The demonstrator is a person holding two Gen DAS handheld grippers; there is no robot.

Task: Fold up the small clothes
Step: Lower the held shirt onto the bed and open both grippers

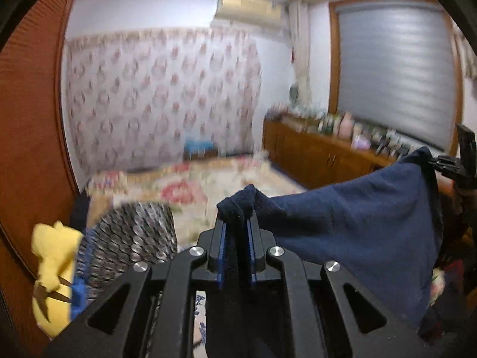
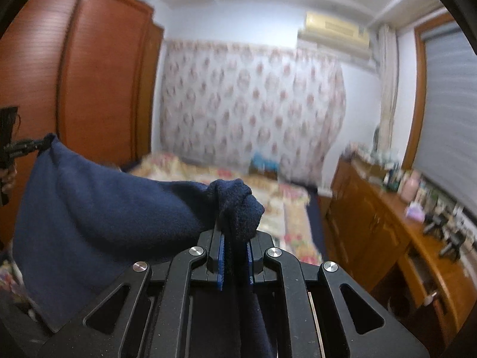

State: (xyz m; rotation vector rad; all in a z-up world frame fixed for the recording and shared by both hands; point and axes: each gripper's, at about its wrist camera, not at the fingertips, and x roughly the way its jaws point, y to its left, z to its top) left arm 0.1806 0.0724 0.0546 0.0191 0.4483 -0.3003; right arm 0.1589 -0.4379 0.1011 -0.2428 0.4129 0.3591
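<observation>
Floral wallpaper (image 1: 161,95) is covering the far wall; a wooden sideboard (image 1: 322,152) is standing right, under a shuttered window (image 1: 396,83).

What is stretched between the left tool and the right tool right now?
The navy cloth spans the gap, each end pinched by the left tool and right tool. Both wrist views show it hanging in the air between them.

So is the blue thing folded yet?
Not yet. Picking it up is done: the left claw and right claw each pinch a corner of the navy garment, which hangs stretched between them above the floral bed. All the folding is left.
</observation>
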